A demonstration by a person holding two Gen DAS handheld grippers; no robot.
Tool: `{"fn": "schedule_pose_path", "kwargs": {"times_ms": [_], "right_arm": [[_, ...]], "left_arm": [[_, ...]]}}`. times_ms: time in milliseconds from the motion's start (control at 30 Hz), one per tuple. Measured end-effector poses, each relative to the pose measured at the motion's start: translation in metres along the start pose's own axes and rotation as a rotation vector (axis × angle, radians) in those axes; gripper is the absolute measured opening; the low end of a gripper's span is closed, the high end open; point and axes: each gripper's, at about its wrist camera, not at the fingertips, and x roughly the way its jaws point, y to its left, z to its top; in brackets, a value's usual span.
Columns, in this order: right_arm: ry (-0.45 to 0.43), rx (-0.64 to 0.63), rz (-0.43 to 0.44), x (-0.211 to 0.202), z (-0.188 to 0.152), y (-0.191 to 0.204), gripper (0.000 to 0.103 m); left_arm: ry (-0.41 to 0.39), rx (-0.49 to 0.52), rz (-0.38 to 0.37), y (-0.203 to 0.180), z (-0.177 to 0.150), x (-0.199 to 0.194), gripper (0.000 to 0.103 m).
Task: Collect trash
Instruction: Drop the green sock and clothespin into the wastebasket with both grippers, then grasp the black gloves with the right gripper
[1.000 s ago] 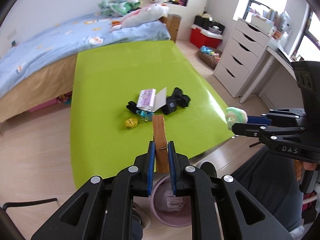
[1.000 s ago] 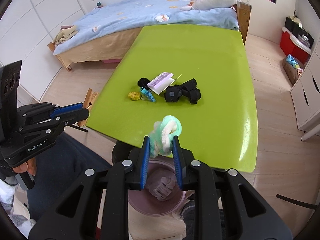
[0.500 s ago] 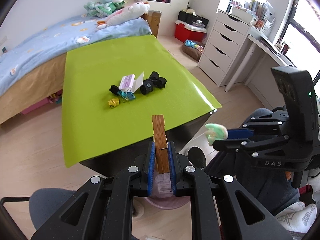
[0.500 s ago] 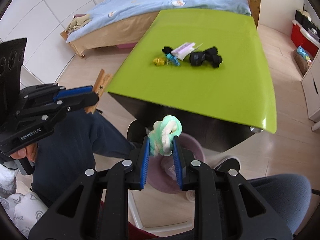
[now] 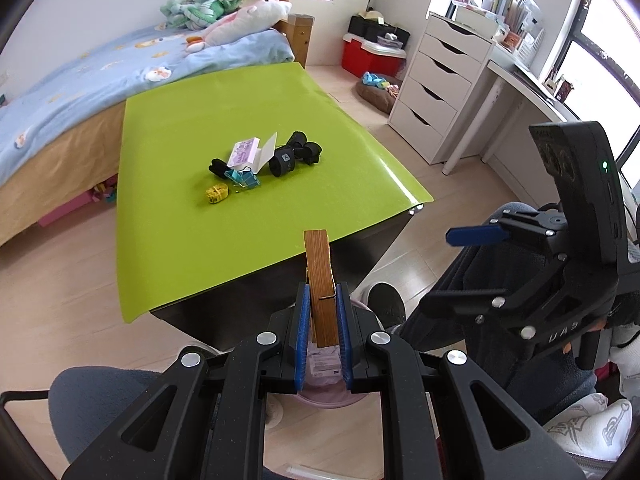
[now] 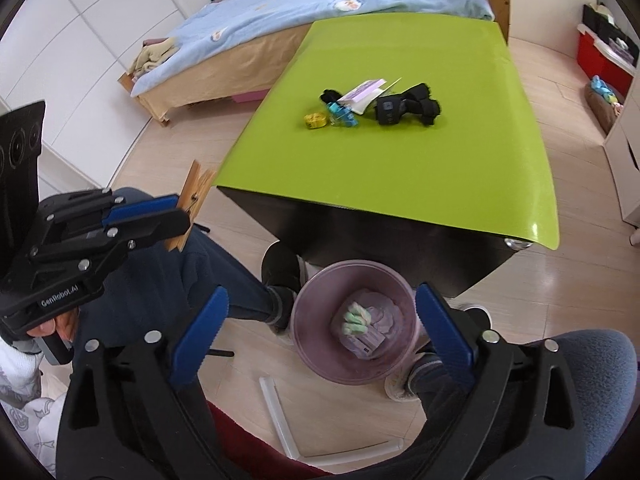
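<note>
So the right gripper (image 6: 320,320), jaws just spread wide w/ nothing between, has its green-white scrap (image 6: 356,318) lying in the pink bin (image 6: 304,344), bottom center. Left gripper (image 5: 323,334) pinches a wooden clothespin (image 5: 320,276). Approx. five bits (image 6: 376,106) wait on the green table (image 6: 460,184), upper frame.

lime-green table (image 6: 400,168), pink bin (image 6: 316,300), brown wooden clothespin (image 5: 319,276), blue-padded hand-held gripper (image 6: 320,316).

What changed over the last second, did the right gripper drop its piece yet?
Yes. The right gripper has just opened its jaws, and the green-and-white fuzzy scrap it held now lies in the pink round bin below, with nothing between the jaws. Both grippers drew back from the green table to over the bin. Unchanged: the left gripper stays shut on the wooden clothespin, and the clutter on the table is untouched.
</note>
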Motion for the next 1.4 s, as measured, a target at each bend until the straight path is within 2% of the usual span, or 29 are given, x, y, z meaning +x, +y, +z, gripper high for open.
{"fn": "schedule_pose_path", "kwargs": {"times_ms": [167, 233, 267, 300, 400, 433, 567, 1033, 1233, 1400], "right_arm": [[-0.038, 0.039, -0.042, -0.013, 0.001, -0.013, 0.095], [-0.05, 0.05, -0.05, -0.016, 0.001, -0.016, 0.095], [-0.054, 0.055, -0.052, -0.018, 0.001, -0.018, 0.095], [-0.058, 0.061, -0.054, -0.019, 0.001, -0.02, 0.095], [-0.06, 0.069, -0.051, -0.019, 0.0, -0.023, 0.095], [-0.059, 0.07, -0.051, -0.019, -0.001, -0.024, 0.095], [-0.061, 0.076, -0.042, -0.019, -0.001, -0.025, 0.096], [-0.056, 0.083, -0.027, -0.016, 0.006, -0.023, 0.097], [-0.063, 0.066, -0.038, -0.014, 0.034, -0.028, 0.097], [-0.064, 0.05, -0.051, -0.002, 0.073, -0.041, 0.097]], "left_arm": [[0.018, 0.021, -0.031, -0.006, 0.001, 0.003, 0.014], [0.024, 0.03, -0.045, -0.009, 0.001, 0.005, 0.02], [0.028, 0.032, -0.048, -0.01, 0.001, 0.006, 0.036], [0.028, 0.032, -0.053, -0.012, 0.0, 0.006, 0.061], [0.026, 0.024, -0.045, -0.012, 0.0, 0.008, 0.084], [0.025, 0.02, -0.037, -0.012, 0.0, 0.009, 0.089], [0.011, -0.017, -0.013, -0.006, 0.001, 0.007, 0.095], [-0.01, -0.099, 0.012, 0.017, 0.006, 0.005, 0.095], [-0.028, -0.113, 0.017, 0.026, 0.017, 0.003, 0.095], [-0.037, -0.125, 0.017, 0.034, 0.029, 0.005, 0.095]]}}
